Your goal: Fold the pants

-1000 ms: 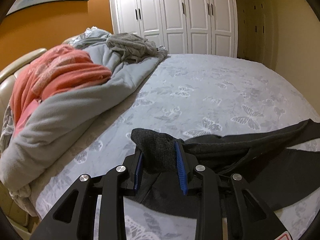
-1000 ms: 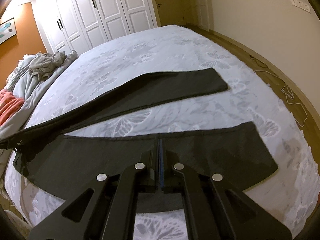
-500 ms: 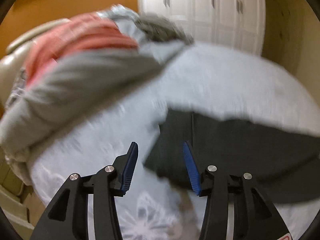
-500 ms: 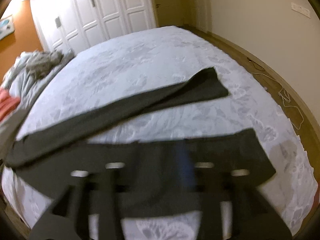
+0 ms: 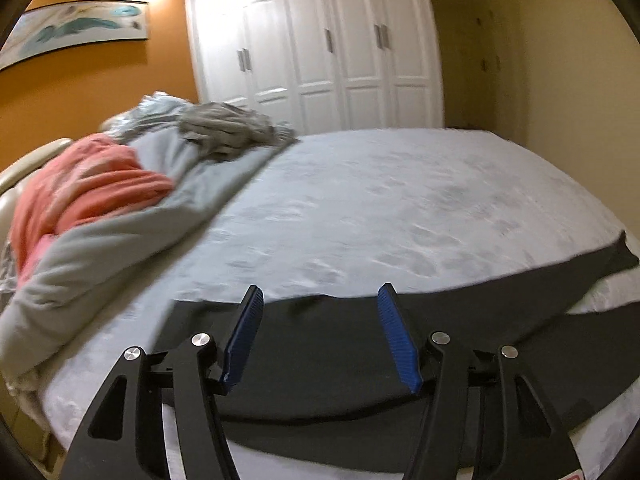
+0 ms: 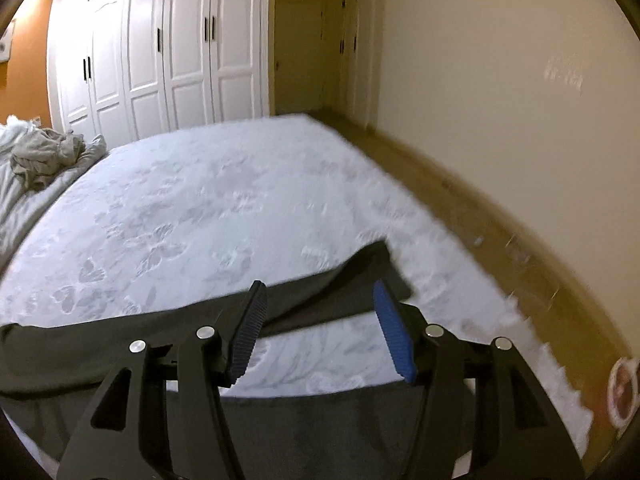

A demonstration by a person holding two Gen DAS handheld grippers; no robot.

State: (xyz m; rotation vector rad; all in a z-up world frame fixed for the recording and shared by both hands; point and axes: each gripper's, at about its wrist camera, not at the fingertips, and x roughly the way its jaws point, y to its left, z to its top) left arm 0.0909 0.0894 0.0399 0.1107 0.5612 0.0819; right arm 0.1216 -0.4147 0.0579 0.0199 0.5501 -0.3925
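While spread flat across the near edge of the bed (image 5: 400,200), seen under both grippers: dark pants (image 5: 328,344), waist end to the left, one leg trailing off toward the right edge of the left wrist view. Poised just above that waist end, the left gripper (image 5: 318,300), blue pads (image 5: 244,332) well apart after just widening, nothing pinched between them, cloth lying slack below. Over on the right wrist view, the right gripper (image 6: 318,296) likewise parted, having just sprung apart, empty, hanging over the gap where pale patterned sheet shows between the two legs; far leg (image 6: 340,280) running across behind the fingertips to its cuff near the right pad, near leg (image 6: 320,420) lying low under the gripper's frame. Whether either gripper brushes the fabric, impossible to tell. Heaped at the head of the bed, well apart from the pants: a grey blanket (image 5: 120,232), a coral cover (image 5: 88,184) and a crumpled grey garment (image 5: 228,128). Behind, white wardrobe doors (image 5: 320,40) and an orange wall (image 5: 100,80) with a framed picture (image 5: 76,28).
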